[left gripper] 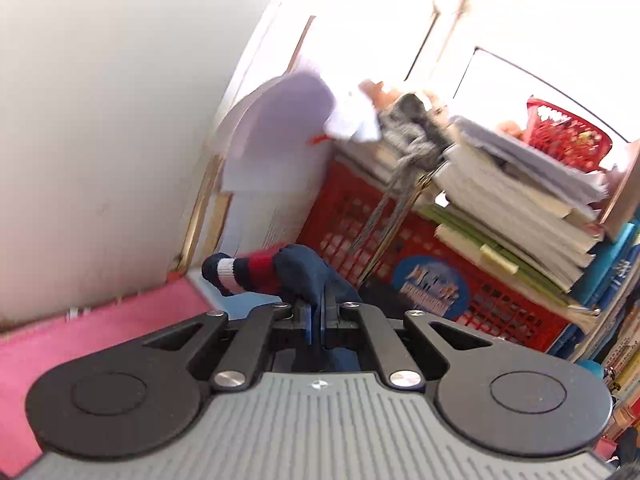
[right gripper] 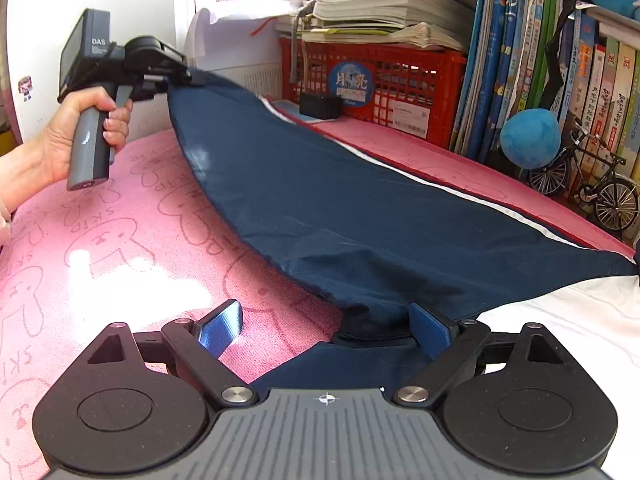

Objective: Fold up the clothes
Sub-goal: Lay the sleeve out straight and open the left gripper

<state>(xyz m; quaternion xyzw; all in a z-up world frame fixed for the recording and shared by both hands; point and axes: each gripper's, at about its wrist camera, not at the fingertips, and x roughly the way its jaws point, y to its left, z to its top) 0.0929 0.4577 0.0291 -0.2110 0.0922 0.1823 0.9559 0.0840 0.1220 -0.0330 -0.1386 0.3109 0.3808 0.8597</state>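
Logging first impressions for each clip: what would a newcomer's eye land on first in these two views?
The navy garment stretched across the pink rabbit-print mat, one end lifted by the left gripper, which is shut on it; its striped cuff pokes past the jaws in the left wrist view. The right gripper stands open around the near end. Behind, a red crate carries stacked books.

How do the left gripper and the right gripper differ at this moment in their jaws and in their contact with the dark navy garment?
The left gripper has its jaws shut, pinching one end of the dark navy garment and lifting it off the pink mat; the right gripper has its jaws wide open, and the cloth lies loose between them, not pinched. The left gripper points almost level, the right one tilts down towards the mat. Both have blue finger pads and black linkages.
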